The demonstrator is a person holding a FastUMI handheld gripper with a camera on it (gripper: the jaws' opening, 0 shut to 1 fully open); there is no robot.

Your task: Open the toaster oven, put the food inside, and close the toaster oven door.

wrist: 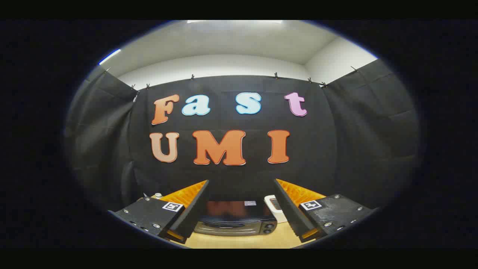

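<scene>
The toaster oven point(236, 218) stands on the wooden table, seen between and beyond my fingers, with its dark glass door closed, a handle bar across the front and knobs at its right end. My gripper point(241, 194) is open, held high and well back from the oven, with nothing between its fingers. A pale object point(274, 207) sits just right of the oven, partly hidden by my right finger; I cannot tell whether it is the food.
The light wooden table point(239, 241) runs toward me in front of the oven. Black cloth walls close the booth behind and on both sides. A small round thing point(158, 195) peeks above my left finger.
</scene>
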